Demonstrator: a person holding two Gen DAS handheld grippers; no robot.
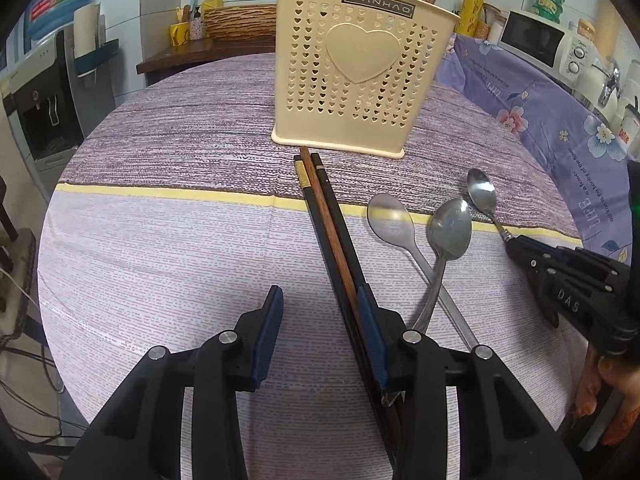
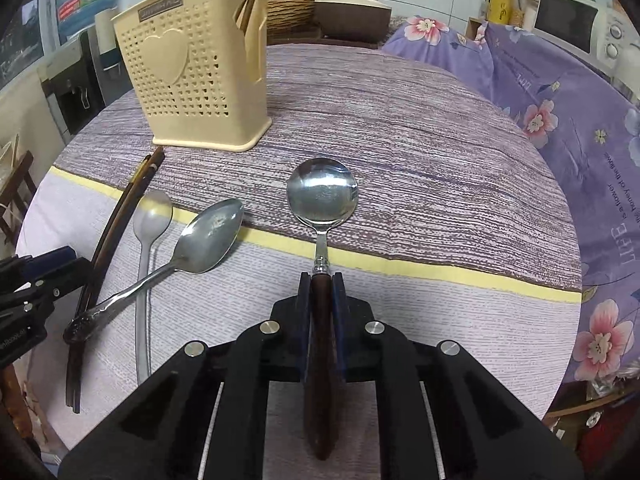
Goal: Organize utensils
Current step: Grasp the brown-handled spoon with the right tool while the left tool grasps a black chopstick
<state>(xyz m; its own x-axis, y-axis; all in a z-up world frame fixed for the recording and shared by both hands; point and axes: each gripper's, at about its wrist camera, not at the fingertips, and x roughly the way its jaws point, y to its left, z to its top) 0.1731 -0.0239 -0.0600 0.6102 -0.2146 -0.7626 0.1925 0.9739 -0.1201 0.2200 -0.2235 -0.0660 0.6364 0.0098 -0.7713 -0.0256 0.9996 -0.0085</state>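
A cream perforated utensil holder (image 1: 360, 76) stands on the round table, with chopsticks sticking out of it; it also shows in the right wrist view (image 2: 200, 80). My left gripper (image 1: 320, 304) is open; several dark chopsticks (image 1: 324, 208) lie on the cloth along its right finger. My right gripper (image 2: 321, 284) is shut on the brown handle of a round steel spoon (image 2: 322, 192), seen too in the left wrist view (image 1: 482, 192). Two more spoons lie crossed between the grippers: a steel one (image 2: 212, 236) and a pale one (image 2: 150, 216).
The table wears a lilac striped cloth (image 1: 180, 220) with a yellow band. A purple floral cover (image 2: 580, 140) lies at the right. A microwave (image 1: 536, 36), a woven basket (image 1: 240, 20) and a water dispenser (image 1: 44, 92) stand behind the table.
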